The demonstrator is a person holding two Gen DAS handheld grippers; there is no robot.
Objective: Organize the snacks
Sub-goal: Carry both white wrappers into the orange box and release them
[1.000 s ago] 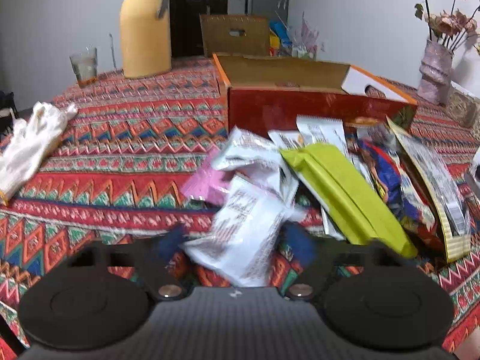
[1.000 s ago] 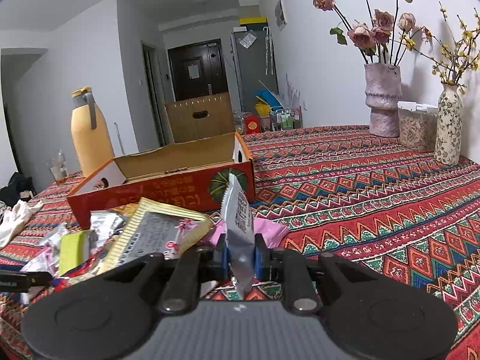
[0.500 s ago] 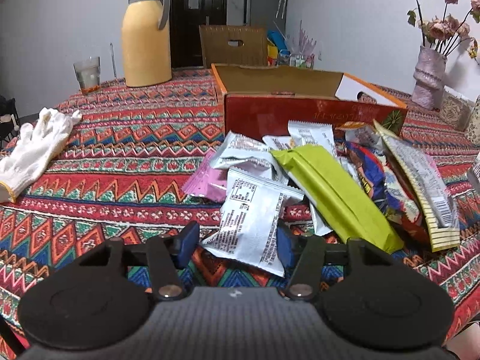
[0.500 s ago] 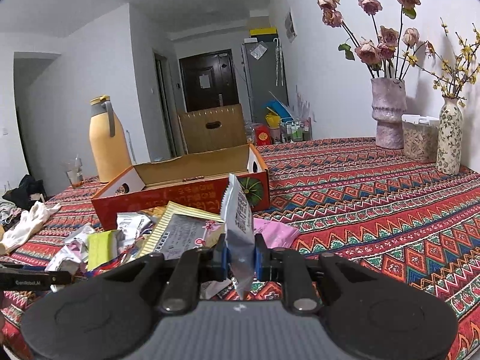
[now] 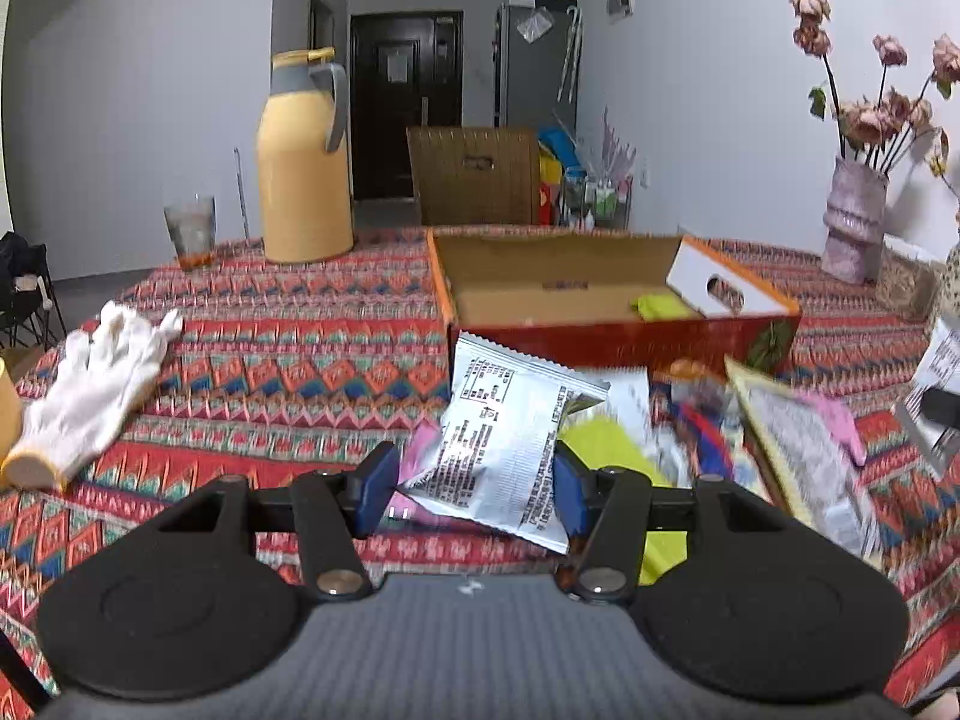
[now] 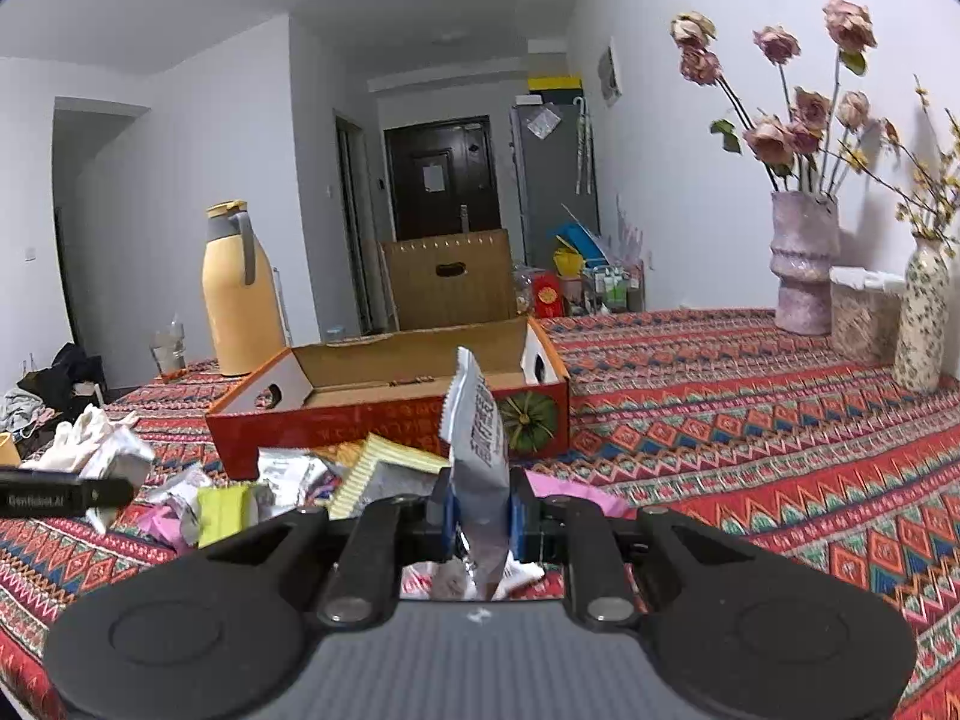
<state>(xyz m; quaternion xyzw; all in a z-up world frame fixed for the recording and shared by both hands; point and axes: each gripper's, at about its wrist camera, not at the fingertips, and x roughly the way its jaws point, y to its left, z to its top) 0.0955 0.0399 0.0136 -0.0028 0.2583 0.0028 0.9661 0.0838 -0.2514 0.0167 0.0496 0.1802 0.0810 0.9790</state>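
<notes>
In the left wrist view, the left gripper [image 5: 471, 495] is pinching a white snack packet [image 5: 501, 441] between its jaws, with the open cardboard box [image 5: 600, 336] waiting just ahead. In the right wrist view, the right gripper [image 6: 480, 516] is clamping a silver sachet [image 6: 477, 456] upright, the box [image 6: 384, 420] beyond its jaws. Both seem mid-carry; next, each packet likely needs releasing over the box.

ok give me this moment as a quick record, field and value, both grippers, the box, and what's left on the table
left gripper: shut on a white snack packet, lifted off the pile
right gripper: shut on a silver snack packet, held upright, edge-on
box: open red carton on the patterned tablecloth, one yellow-green packet inside
snack pile: loose packets in front of the box
other items: white glove, yellow flask, drinking glass, flower vase
</notes>
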